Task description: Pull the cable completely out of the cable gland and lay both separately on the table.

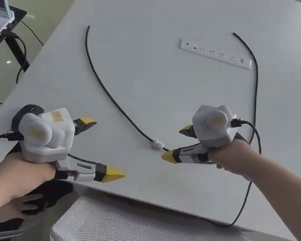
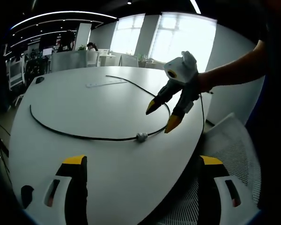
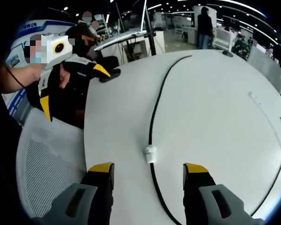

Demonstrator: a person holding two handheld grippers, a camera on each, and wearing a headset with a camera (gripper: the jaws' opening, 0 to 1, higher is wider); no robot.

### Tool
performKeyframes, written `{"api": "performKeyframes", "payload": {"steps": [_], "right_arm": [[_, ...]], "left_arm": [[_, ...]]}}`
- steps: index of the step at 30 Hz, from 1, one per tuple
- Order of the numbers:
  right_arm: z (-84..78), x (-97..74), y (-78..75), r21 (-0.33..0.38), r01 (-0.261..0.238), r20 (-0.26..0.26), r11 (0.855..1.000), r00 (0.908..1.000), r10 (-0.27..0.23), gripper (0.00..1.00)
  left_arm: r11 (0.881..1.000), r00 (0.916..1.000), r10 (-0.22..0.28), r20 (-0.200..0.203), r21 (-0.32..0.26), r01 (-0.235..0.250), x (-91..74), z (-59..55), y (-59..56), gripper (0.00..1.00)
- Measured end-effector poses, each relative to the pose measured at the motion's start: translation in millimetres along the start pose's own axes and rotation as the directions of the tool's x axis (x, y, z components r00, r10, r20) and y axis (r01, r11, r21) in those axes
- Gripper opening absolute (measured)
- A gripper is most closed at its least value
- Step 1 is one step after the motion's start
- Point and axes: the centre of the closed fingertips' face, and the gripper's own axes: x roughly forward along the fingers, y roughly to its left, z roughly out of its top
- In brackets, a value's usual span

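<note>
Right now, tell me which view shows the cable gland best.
The right gripper view: the cable gland sits close and centred, with the cable passing through it. The head view and the left gripper view show it as a small white lump, farther off.

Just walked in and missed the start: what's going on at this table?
A person holds a gripper in each hand over a white table. A black cable lies on it, with a small white gland threaded on it. The right gripper is open and points at the gland from close by, without gripping it. The left gripper is open near the table's edge and holds nothing. The cable is not yet pulled out.
</note>
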Motion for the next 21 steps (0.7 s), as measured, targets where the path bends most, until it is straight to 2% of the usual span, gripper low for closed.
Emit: {"api": "performKeyframes", "payload": {"steps": [4, 9, 13, 17, 21], "right_arm": [[0.3, 6.6, -1.4, -0.002, -0.013, -0.021, 1.0, 0.9997, 0.013, 0.53], [-1.0, 14.9, -1.0, -0.007, -0.027, -0.04, 1.0, 0.9988, 0.027, 0.46], [-3.4, 20.7, -1.0, -0.015, -0.031, -0.063, 0.999, 0.9976, 0.03, 0.41], [-3.8, 25.6, -1.8, -0.027, -0.029, -0.079, 0.999, 0.9965, 0.027, 0.33], [-4.6, 30.7, -2.2, -0.027, -0.035, -0.089, 0.999, 0.9955, 0.032, 0.31]], "left_arm": [[1.0, 1.0, -0.001, 0.008, -0.018, 0.001, 0.6, -2.2, -0.1, 0.98], [1.0, 0.9999, -0.003, -0.013, -0.011, 0.003, 0.8, -8.8, -0.2, 0.98], [1.0, 1.0, 0.004, -0.005, -0.021, -0.004, -0.4, -8.3, 1.7, 0.97], [1.0, 0.9999, 0.0, -0.015, -0.012, 0.0, 0.5, -10.3, 0.4, 0.97], [1.0, 0.9999, 0.003, -0.012, -0.019, -0.004, 1.6, -10.6, 1.1, 0.97]]}}
